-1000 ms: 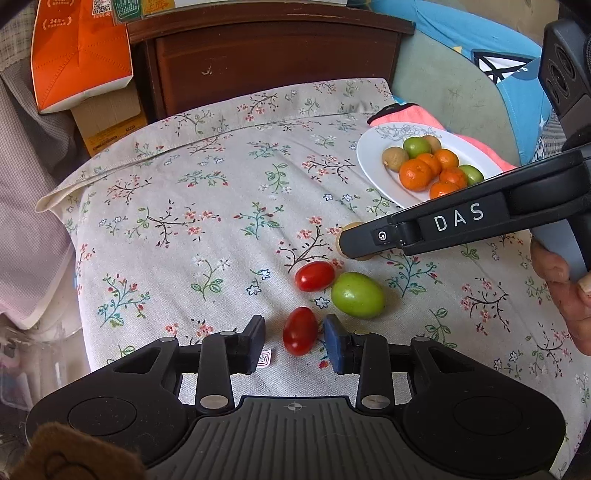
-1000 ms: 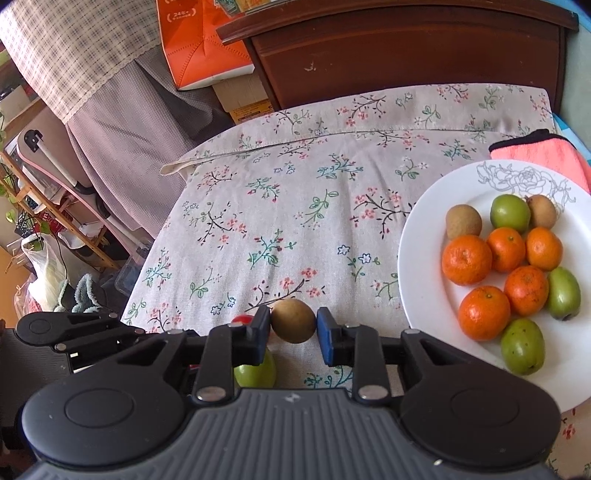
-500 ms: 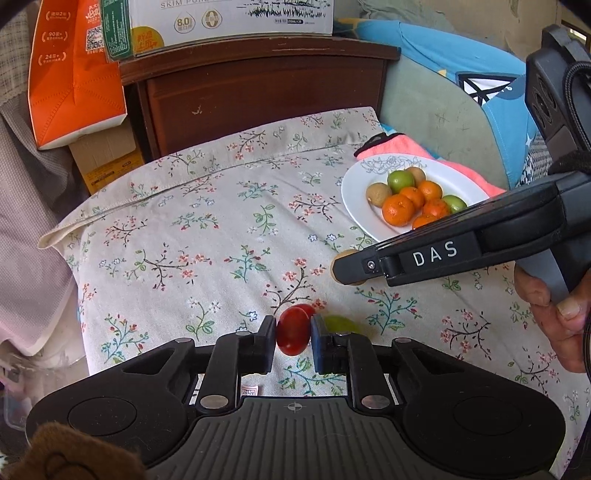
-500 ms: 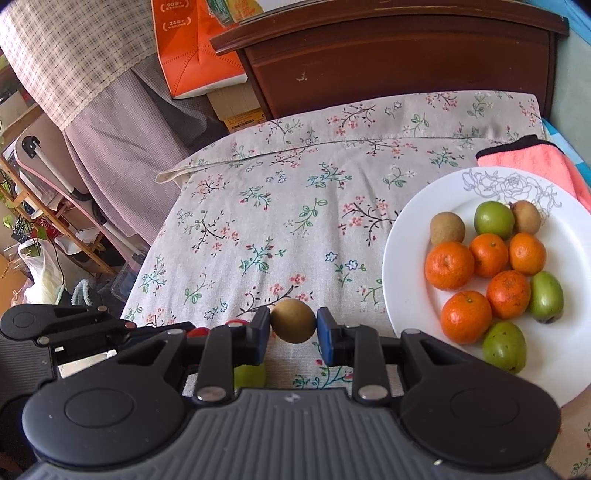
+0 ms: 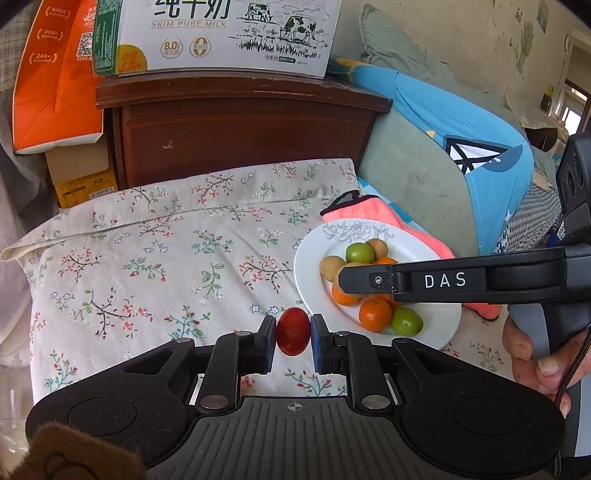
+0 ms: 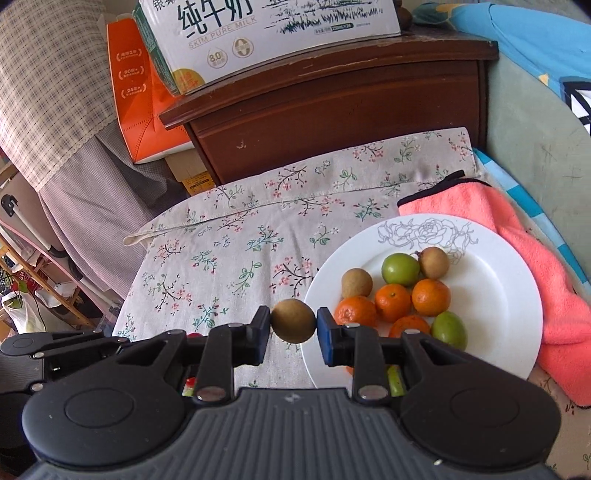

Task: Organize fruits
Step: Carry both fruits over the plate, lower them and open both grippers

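My left gripper (image 5: 293, 336) is shut on a red cherry tomato (image 5: 292, 336), held above the floral cloth (image 5: 166, 266) just left of the white plate (image 5: 314, 273). My right gripper (image 6: 294, 326) is shut on a small brown round fruit (image 6: 293, 320) at the plate's (image 6: 517, 295) left rim. The plate carries several oranges (image 6: 393, 302), green fruits (image 6: 400, 268) and brown fruits (image 6: 356, 282). In the left wrist view the right gripper's arm (image 5: 443, 281) reaches over the plate, hiding part of the pile.
A pink towel (image 6: 524, 254) lies under the plate's far right side. A dark wooden cabinet (image 5: 236, 136) with a milk carton box (image 5: 229, 33) stands behind the cloth. Orange box (image 5: 51, 77) at left, blue cushion (image 5: 461, 122) at right. A hand (image 5: 535, 354) holds the right gripper.
My left gripper closed on the tomato, lifted it and carried it toward the plate. My right gripper rose with the brown fruit and moved to the plate's rim.
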`<action>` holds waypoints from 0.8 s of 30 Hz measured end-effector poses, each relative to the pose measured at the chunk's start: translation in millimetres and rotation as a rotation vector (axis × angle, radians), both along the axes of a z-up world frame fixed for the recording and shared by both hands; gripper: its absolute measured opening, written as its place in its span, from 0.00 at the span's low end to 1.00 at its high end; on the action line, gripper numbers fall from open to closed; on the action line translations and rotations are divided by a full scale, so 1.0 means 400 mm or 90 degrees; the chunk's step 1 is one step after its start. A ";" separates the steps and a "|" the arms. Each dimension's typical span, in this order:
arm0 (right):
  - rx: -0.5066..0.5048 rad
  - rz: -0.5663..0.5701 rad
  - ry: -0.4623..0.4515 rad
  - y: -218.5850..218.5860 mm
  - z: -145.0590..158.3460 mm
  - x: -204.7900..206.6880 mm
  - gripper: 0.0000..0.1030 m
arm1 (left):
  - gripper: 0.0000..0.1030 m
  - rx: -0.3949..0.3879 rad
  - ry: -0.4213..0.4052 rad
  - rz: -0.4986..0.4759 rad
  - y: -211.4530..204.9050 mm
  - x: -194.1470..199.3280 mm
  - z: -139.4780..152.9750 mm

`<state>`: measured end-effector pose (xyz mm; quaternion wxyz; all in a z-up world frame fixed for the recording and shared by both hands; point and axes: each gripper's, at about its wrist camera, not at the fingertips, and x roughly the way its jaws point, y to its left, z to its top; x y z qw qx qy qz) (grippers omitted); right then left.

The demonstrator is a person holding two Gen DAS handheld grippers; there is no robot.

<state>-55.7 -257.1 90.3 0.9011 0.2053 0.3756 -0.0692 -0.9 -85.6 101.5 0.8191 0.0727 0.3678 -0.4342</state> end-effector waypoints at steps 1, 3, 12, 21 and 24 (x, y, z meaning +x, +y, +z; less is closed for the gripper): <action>0.001 -0.007 -0.005 -0.009 0.005 -0.003 0.27 | 0.17 -0.007 0.002 -0.001 -0.009 0.001 0.004; 0.000 -0.022 -0.016 -0.027 0.020 -0.011 0.27 | 0.17 -0.022 0.000 -0.004 -0.029 0.004 0.016; 0.012 -0.119 -0.072 -0.141 0.078 -0.068 0.27 | 0.17 -0.052 -0.018 -0.023 -0.114 0.015 0.038; 0.047 -0.234 -0.039 -0.231 0.044 -0.115 0.27 | 0.17 -0.057 -0.013 -0.072 -0.199 -0.007 0.008; 0.056 -0.252 -0.023 -0.246 0.027 -0.119 0.27 | 0.17 -0.055 -0.005 -0.099 -0.223 -0.030 -0.008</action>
